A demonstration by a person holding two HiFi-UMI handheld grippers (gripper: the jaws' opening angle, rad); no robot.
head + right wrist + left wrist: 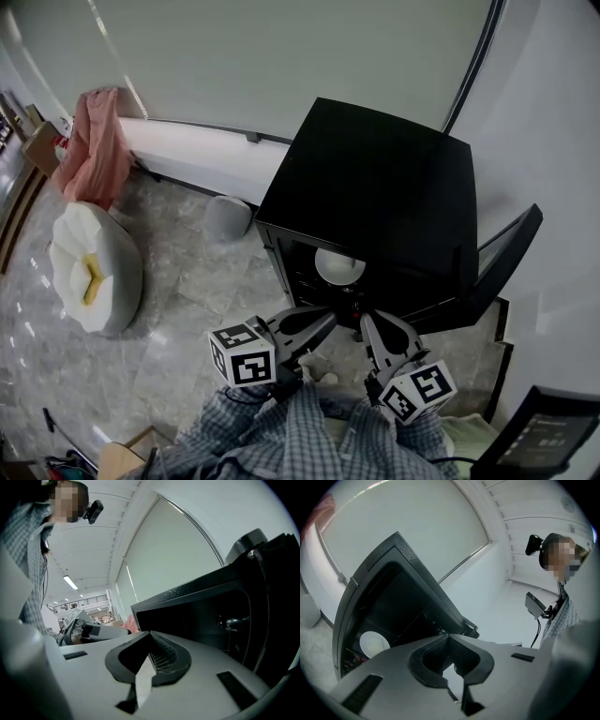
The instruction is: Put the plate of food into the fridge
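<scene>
A white plate [339,266] rests on a shelf inside the small black fridge [375,178], whose door [502,258] stands swung open to the right. The food on the plate is too small to make out. My left gripper [326,317] hovers just in front of the fridge opening, shut and empty. My right gripper [367,321] is beside it, also shut with nothing held. In the left gripper view the plate [374,644] shows low inside the fridge [389,597], beyond my left gripper [449,637]. The right gripper view has my right gripper [151,633] before the dark fridge interior [197,606].
A white cushion with a yellow patch [94,267] lies on the marble floor at the left, with pink cloth [94,150] behind it. A grey round object [228,217] sits by the fridge's left side. A black device [544,436] stands at the bottom right.
</scene>
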